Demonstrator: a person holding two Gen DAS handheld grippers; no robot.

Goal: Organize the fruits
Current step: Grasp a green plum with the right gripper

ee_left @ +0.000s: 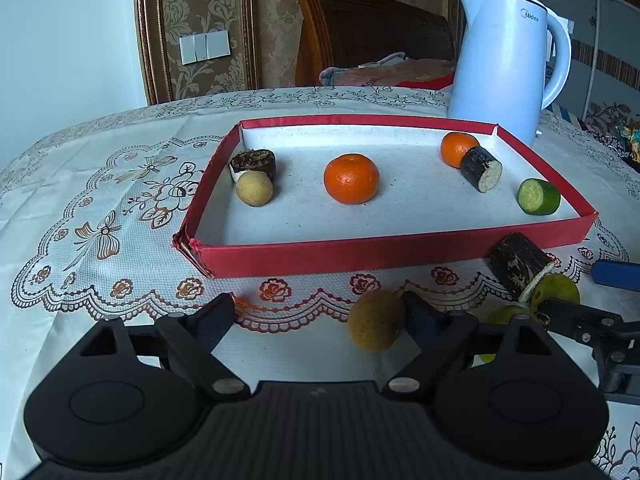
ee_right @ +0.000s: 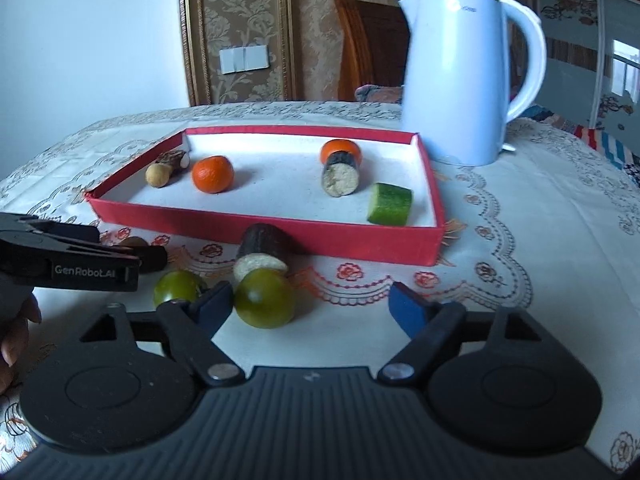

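Observation:
My left gripper is open near the table's front edge; a brownish round fruit rests against the inner side of its right finger, far from the left one. My right gripper is open around a green round fruit, which sits close to the left pad and well apart from the right one. A second green fruit lies outside that left finger. A dark cut cylinder leans behind them. The red tray holds two oranges, a cucumber piece, a yellowish ball and two dark cylinders.
A pale blue kettle stands just behind the tray's far right corner. Lace cloth covers the table. A person's hand shows at the left edge of the right wrist view. A wooden chair back rises beyond the table.

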